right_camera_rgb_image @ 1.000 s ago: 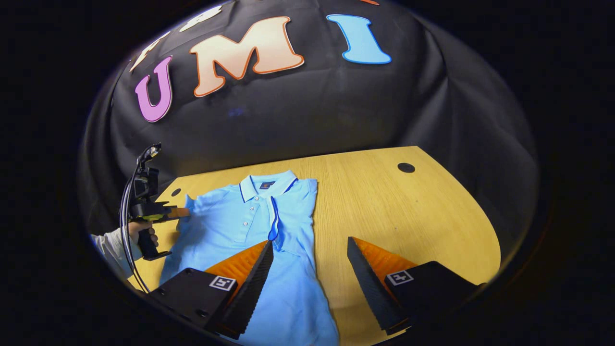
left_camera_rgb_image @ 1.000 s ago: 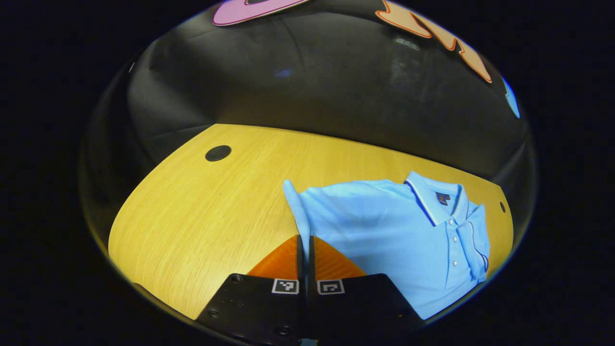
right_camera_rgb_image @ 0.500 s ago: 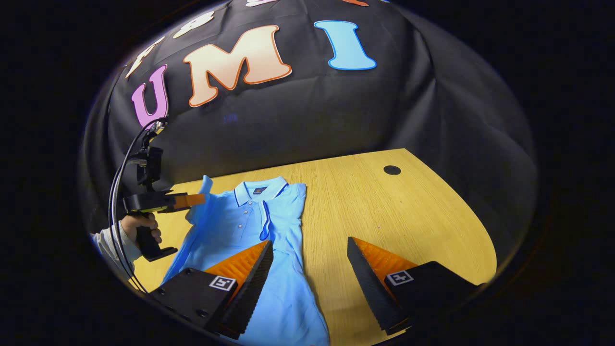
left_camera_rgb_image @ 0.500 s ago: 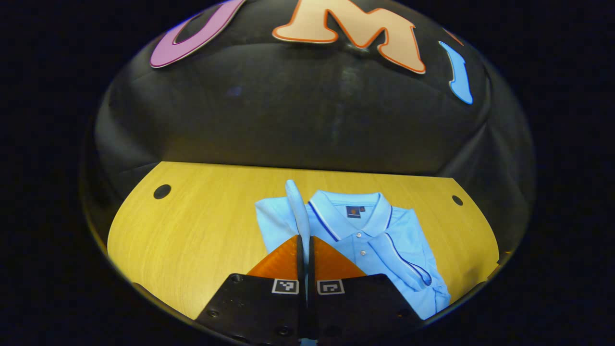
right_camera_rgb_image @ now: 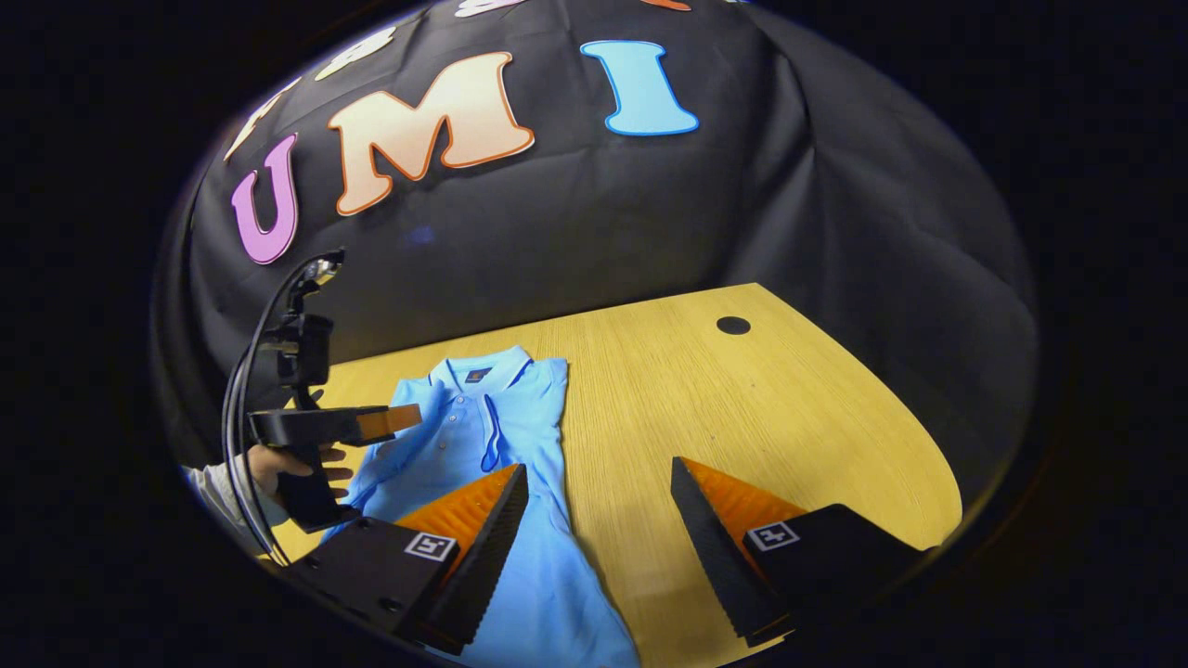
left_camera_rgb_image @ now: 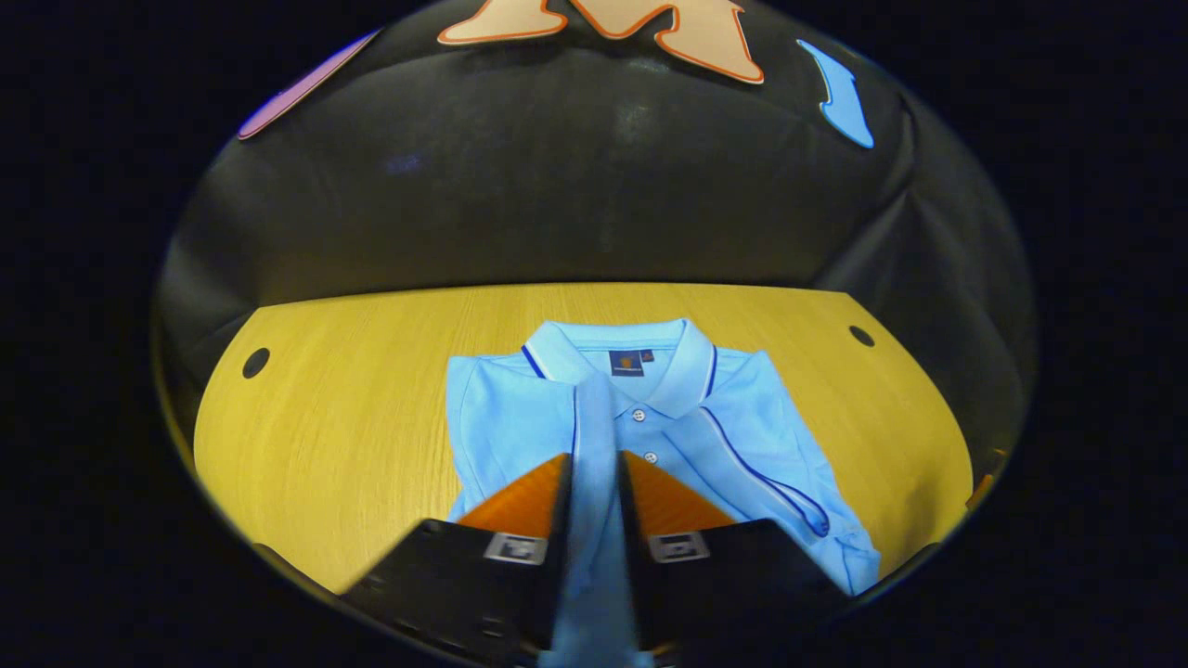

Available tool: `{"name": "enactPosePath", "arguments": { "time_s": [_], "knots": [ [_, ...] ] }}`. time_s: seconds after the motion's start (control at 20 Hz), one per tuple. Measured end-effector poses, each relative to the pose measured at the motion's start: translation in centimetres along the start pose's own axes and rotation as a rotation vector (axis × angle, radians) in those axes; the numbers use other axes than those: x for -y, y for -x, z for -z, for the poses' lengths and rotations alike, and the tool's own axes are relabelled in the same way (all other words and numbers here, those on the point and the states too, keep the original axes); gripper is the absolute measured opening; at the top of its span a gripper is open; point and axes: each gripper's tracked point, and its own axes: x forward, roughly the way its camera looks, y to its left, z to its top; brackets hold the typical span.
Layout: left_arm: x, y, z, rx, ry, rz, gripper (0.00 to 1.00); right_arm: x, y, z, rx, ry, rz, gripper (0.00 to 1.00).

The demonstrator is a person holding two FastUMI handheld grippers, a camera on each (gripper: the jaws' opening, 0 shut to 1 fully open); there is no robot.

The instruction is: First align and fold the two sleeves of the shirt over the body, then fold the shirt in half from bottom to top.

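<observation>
Shirt: a light blue polo shirt point(left_camera_rgb_image: 520, 417) is being shown lying face up on the wooden table point(left_camera_rgb_image: 325, 408), collar toward the black cloth wall point(left_camera_rgb_image: 557, 204); in the right gripper view the shirt point(right_camera_rgb_image: 548, 594) is being seen at the table's left part.
Sleeves: one sleeve point(left_camera_rgb_image: 761, 473), edged in dark piping, is being shown folded across the chest; the other sleeve point(left_camera_rgb_image: 594, 436) is being held up over the button placket.
Left gripper: the left gripper point(left_camera_rgb_image: 594, 482) is being kept clamped on that raised sleeve, a strip of cloth running between its two fingers; in the right gripper view it point(right_camera_rgb_image: 408, 417) is being seen above the shirt's shoulder, gripped by a hand point(right_camera_rgb_image: 288, 464).
Right gripper: the right gripper point(right_camera_rgb_image: 599, 492) is being held with fingers spread wide and nothing between them, above the shirt's lower edge and bare table.
</observation>
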Motion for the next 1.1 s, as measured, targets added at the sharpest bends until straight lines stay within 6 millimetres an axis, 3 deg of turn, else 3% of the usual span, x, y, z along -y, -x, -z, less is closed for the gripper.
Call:
{"name": "enactPosePath", "arguments": {
  "time_s": [0.1, 0.15, 0.4, 0.65, 0.8, 1.1],
  "knots": [
    [-0.7, 2.1, 0.1, 0.021, 0.011, -0.010, 0.99, -0.8, 1.2, -0.3, 0.024, -0.006, -0.008, 0.98],
    [-1.1, 3.6, 0.4, 0.026, 0.009, -0.027, 0.95, -1.4, 1.8, -0.3, 0.036, -0.006, -0.024, 0.98],
    [-2.2, 12.7, 1.4, 0.117, 0.003, -0.058, 0.95, -2.2, 5.8, 0.5, 0.067, 0.024, -0.081, 0.98],
    [-2.6, 20.6, 4.5, 0.160, 0.002, -0.087, 0.95, -2.2, 10.2, 3.2, 0.065, 0.064, -0.114, 0.97],
    [-3.1, 24.1, 7.3, 0.157, 0.003, -0.108, 0.97, -1.6, 12.5, 5.2, 0.055, 0.097, -0.115, 0.97],
    [-4.7, 29.3, 15.5, 0.076, -0.045, -0.164, 0.96, 0.5, 15.9, 11.7, -0.021, 0.133, -0.096, 0.97]
  ]
}}
